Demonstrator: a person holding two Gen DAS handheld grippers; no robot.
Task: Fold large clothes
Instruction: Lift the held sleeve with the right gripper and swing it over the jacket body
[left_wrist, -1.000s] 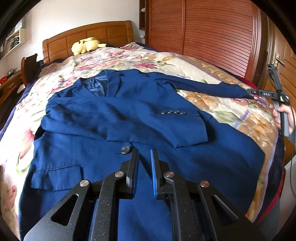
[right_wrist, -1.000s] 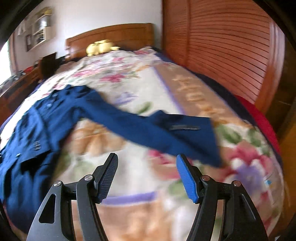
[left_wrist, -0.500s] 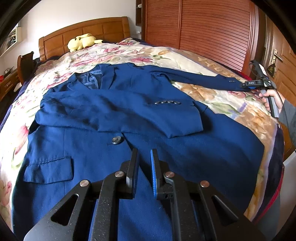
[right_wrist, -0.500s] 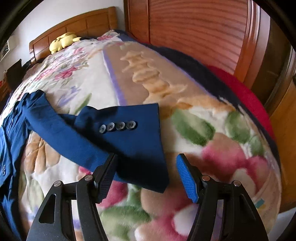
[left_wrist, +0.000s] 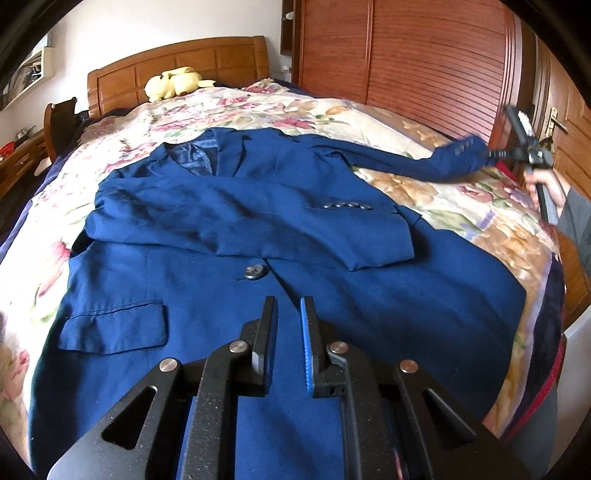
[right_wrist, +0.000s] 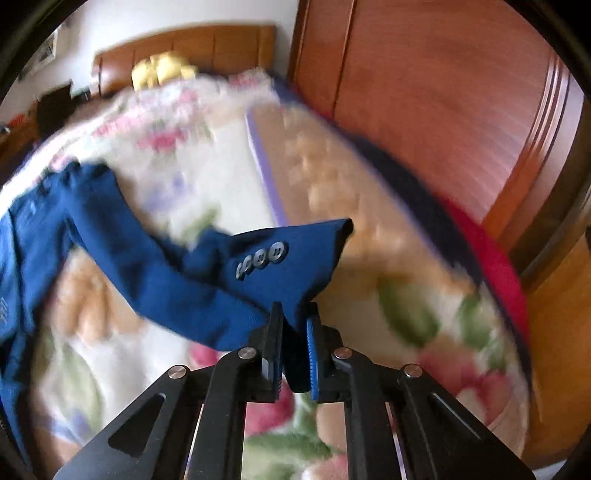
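While my left gripper (left_wrist: 288, 325) is hovering over the hem of the blue jacket (left_wrist: 258, 280), its jaws are sitting narrow with nothing between them, waiting. From this view the jacket is lying front-up across the floral bed (left_wrist: 480, 206), one sleeve (left_wrist: 258, 225) already folded across the chest, the other sleeve (left_wrist: 406, 162) stretching toward my right hand (left_wrist: 546, 184). I'm counting one front button, one flap pocket, two sleeves.

Switching to the right wrist: my right gripper (right_wrist: 293, 325) is pinching the cuff (right_wrist: 295, 266), jaws clamping cloth, lifting it so it can, I reckon, swing over the chest. Four cuff buttons (right_wrist: 260, 256) are showing.
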